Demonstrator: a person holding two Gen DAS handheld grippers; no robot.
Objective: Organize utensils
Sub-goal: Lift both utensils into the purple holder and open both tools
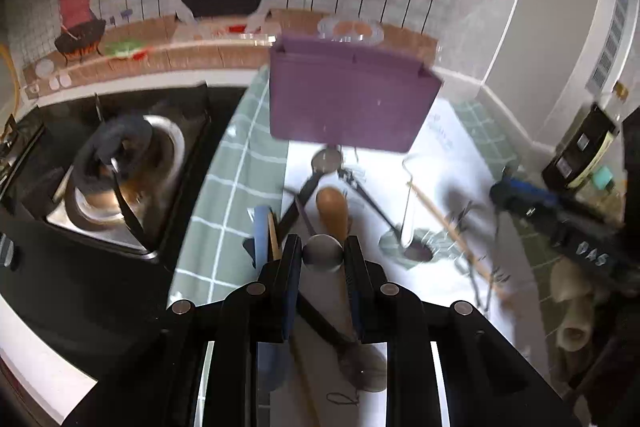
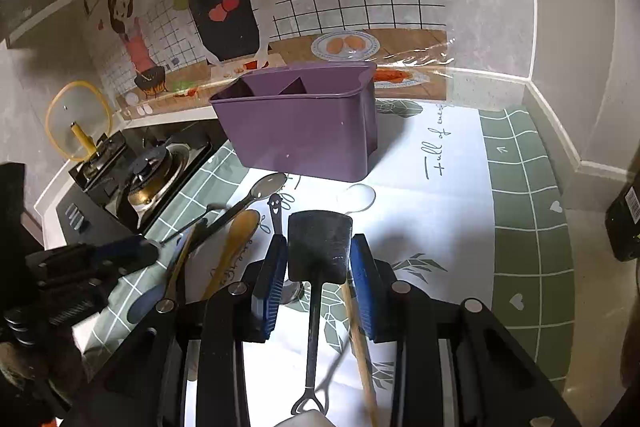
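Observation:
In the left wrist view my left gripper (image 1: 322, 253) is shut on a small metal spoon (image 1: 322, 259), its round bowl pinched between the pads and held above the mat. From the right wrist view the same left gripper (image 2: 148, 247) shows at the left edge. My right gripper (image 2: 320, 259) is shut on a black spatula (image 2: 320, 243); the blade fills the gap and the handle runs back under the gripper. The purple utensil caddy (image 1: 352, 99) (image 2: 304, 135) stands upright beyond both, its compartments showing nothing inside. A wooden spoon (image 2: 240, 231) and a large metal spoon (image 2: 272, 183) lie on the mat.
A gas stove (image 2: 156, 167) lies to the left with a yellow-rimmed glass lid (image 2: 76, 119) behind it. A dark bottle (image 2: 624, 223) stands at the right edge. A chopstick (image 1: 448, 223) and a smiley-handled utensil (image 2: 274, 205) lie on the white and green mat (image 2: 528, 227).

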